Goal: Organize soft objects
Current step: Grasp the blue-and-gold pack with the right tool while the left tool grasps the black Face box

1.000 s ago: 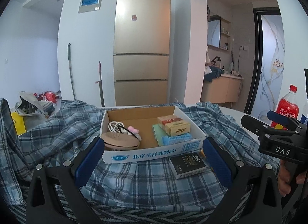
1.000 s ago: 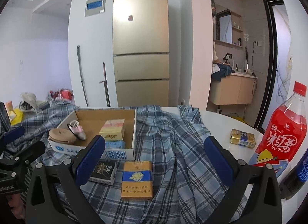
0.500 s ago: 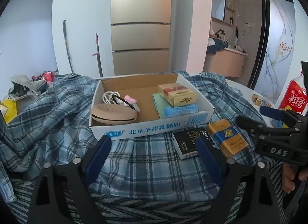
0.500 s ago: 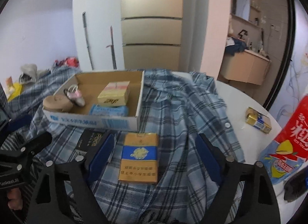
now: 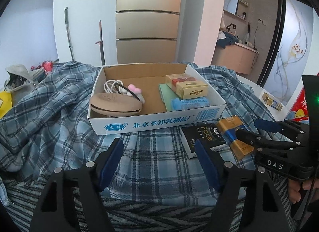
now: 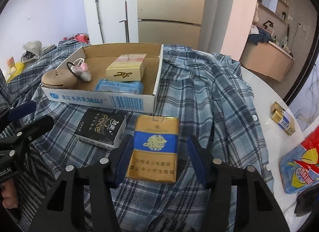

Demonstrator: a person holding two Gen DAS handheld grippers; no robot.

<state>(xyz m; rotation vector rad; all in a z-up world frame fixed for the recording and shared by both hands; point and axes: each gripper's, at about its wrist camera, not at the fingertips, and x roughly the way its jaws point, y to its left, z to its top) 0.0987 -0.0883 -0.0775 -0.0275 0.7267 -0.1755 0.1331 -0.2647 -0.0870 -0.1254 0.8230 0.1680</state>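
A blue plaid shirt (image 6: 207, 96) lies spread over the table, also in the left wrist view (image 5: 49, 112). On it stand a shallow cardboard box (image 5: 155, 123) (image 6: 95, 100), a black pack (image 6: 101, 128) (image 5: 201, 134) and a gold and blue cigarette pack (image 6: 154, 148) (image 5: 233, 132). My right gripper (image 6: 157, 152) is open, its fingers on either side of the gold and blue pack, not touching it. My left gripper (image 5: 159, 158) is open over the shirt in front of the box, its right finger beside the black pack.
The box holds a tan round case (image 5: 115, 104), a cable, a pink hair tie (image 5: 134, 90), gold packs (image 5: 187, 86) and a blue tissue pack (image 6: 119, 87). At right lie another small pack (image 6: 283, 120) and a red drink bottle (image 6: 299, 168). A fridge (image 5: 147, 24) stands behind.
Both grippers have tilted down and moved closer to the table. Their fingers stand narrower than before. The right one now straddles the gold and blue pack.
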